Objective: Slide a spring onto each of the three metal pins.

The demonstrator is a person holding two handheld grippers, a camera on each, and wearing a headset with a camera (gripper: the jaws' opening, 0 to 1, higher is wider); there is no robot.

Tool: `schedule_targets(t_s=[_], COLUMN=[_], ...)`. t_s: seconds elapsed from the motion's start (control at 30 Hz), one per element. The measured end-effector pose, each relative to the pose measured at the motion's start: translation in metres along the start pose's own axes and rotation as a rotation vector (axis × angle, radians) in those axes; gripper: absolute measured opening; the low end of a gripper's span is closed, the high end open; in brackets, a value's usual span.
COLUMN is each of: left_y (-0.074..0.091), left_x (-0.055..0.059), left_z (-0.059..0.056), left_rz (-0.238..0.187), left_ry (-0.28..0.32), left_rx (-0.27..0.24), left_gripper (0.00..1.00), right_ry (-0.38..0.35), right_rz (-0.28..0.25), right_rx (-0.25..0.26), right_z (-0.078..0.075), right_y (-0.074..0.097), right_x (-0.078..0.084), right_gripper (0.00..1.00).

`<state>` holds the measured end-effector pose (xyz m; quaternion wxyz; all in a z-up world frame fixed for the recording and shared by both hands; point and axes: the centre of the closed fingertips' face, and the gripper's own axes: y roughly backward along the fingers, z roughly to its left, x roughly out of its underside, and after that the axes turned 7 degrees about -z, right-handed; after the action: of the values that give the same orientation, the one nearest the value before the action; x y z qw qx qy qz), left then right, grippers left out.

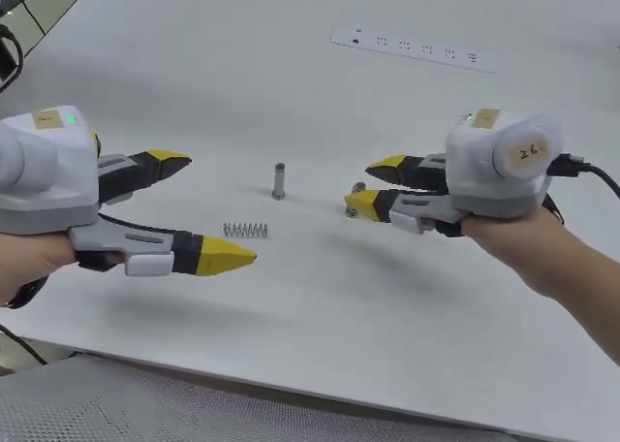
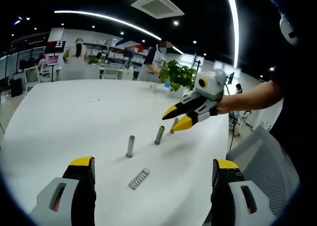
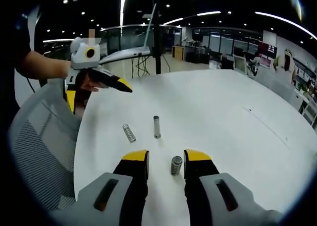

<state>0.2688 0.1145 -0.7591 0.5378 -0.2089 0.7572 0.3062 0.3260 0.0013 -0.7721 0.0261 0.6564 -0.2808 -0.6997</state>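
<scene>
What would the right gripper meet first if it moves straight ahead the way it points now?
Most likely the spring-covered pin, standing just ahead between the right gripper and its open jaws' tips. The bare pin stands farther beyond, slightly left in that view.

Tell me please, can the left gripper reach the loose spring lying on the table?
Probably yes: the left gripper is open, and the spring lies on the table just ahead of its jaws, with nothing between.

Open-plan office: desks (image 3: 203, 55), strip lights (image 2: 99, 17), potted plant (image 2: 179, 75).

Pin (image 1: 358, 186) mostly hidden behind jaw of right tool (image 1: 362, 187).
</scene>
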Motion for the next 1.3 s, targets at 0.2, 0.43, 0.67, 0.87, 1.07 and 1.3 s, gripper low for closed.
schedule_targets(t_s=[0.2,0.43,0.67,0.87,1.07,1.3], left_y=[0.001,0.002,0.007,0.010,0.012,0.013], left_x=[0.001,0.002,0.004,0.006,0.007,0.007], left_z=[0.000,0.001,0.002,0.003,0.004,0.004], left_rz=[0.002,0.000,0.001,0.000,0.001,-0.003], left_ry=[0.001,0.005,0.010,0.014,0.016,0.016], left_rx=[-0.001,-0.004,-0.013,-0.018,-0.020,-0.024], left_gripper=[0.96,0.95,0.95,0.95,0.95,0.95], right_ry=[0.006,0.016,0.033,0.054,0.093,0.129], right_rz=[-0.023,-0.042,-0.048,-0.041,-0.009,0.016], right_rx=[-0.016,-0.051,-0.095,-0.127,-0.189,-0.246], right_z=[0.009,0.023,0.035,0.045,0.061,0.076], right_y=[0.002,-0.003,-0.013,-0.021,-0.035,-0.050], right_x=[-0.007,-0.015,-0.021,-0.024,-0.025,-0.026], right_gripper=[0.26,0.25,0.24,0.24,0.23,0.23])
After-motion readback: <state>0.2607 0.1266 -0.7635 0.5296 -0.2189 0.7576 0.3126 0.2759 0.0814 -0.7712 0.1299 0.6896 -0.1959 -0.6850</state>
